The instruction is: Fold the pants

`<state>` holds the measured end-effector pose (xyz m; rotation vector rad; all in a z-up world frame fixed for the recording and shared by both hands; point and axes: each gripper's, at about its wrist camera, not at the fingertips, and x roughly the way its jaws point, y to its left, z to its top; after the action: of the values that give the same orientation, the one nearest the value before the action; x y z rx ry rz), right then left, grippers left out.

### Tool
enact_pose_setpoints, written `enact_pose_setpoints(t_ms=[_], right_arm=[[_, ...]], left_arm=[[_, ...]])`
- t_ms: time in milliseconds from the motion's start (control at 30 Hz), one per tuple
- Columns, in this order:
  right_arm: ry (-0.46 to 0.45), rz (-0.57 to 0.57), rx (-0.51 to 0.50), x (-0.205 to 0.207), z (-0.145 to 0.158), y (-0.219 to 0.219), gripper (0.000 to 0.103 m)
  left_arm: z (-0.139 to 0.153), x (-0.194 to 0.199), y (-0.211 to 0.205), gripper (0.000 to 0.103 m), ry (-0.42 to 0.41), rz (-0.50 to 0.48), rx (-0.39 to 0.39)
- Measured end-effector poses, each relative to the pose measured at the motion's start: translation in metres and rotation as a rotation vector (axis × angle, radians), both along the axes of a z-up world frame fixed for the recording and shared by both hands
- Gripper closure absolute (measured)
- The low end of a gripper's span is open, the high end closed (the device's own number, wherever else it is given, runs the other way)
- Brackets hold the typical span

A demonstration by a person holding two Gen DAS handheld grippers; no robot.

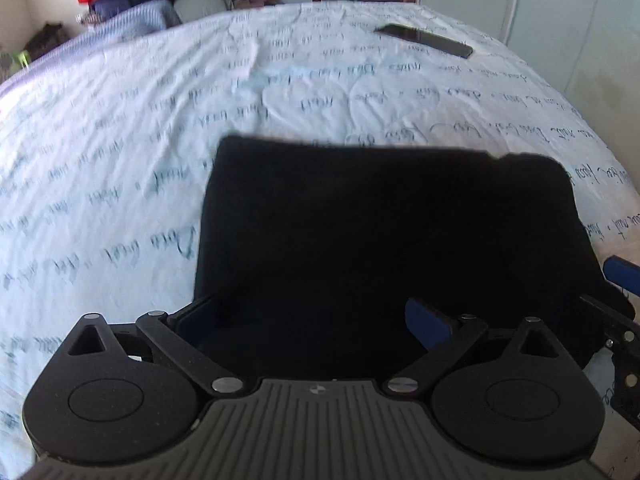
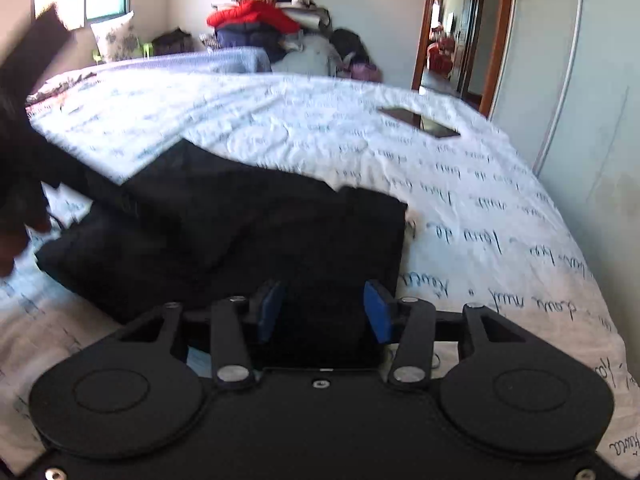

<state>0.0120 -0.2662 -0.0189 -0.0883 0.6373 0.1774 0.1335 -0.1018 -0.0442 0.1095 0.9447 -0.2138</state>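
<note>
Both handheld grippers are reaching forward low with their blue-padded fingers spread.

The left gripper point(image 1: 316, 322) is pointing straight ahead with its jaws standing wide apart, the left pad point(image 1: 196, 318) half hidden in shadow. The right gripper point(image 2: 324, 312) is holding its jaws apart at a narrower gap, pads facing each other; its body is also showing at the right edge of the left wrist view.

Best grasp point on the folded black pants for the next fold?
Judging by its pose, take the folded black fabric pants at the near right corner, coming low from the near edge. The right gripper already sits open there, and that edge lies flat on the white script-printed bedsheet, so one finger should slide under.
</note>
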Motion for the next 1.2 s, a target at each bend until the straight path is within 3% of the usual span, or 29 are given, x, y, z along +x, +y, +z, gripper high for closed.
enact_pose_setpoints(t_ms=[167, 367, 533, 733, 900, 1200], right_arm=[[0.009, -0.016, -0.104, 0.001, -0.015, 0.013, 0.054], [-0.024, -0.056, -0.046, -0.009, 0.001, 0.012, 0.053], [-0.010, -0.047, -0.093, -0.007, -0.014, 0.024, 0.053], [-0.037, -0.077, -0.062, -0.015, -0.003, 0.027, 0.053], [-0.031, -0.085, -0.090, -0.017, -0.015, 0.028, 0.051], [-0.101, -0.094, -0.075, -0.040, 0.004, 0.034, 0.050]], left_arm=[[0.011, -0.013, 0.001, 0.004, -0.034, 0.000, -0.003], [0.014, -0.028, -0.001, 0.005, -0.097, -0.007, 0.066], [0.017, -0.037, 0.010, 0.005, -0.107, 0.044, 0.035], [0.023, -0.052, 0.025, 0.005, -0.137, 0.084, 0.039], [0.024, -0.063, 0.030, 0.005, -0.144, 0.094, 0.046], [0.022, -0.076, 0.035, 0.005, -0.158, 0.106, 0.073]])
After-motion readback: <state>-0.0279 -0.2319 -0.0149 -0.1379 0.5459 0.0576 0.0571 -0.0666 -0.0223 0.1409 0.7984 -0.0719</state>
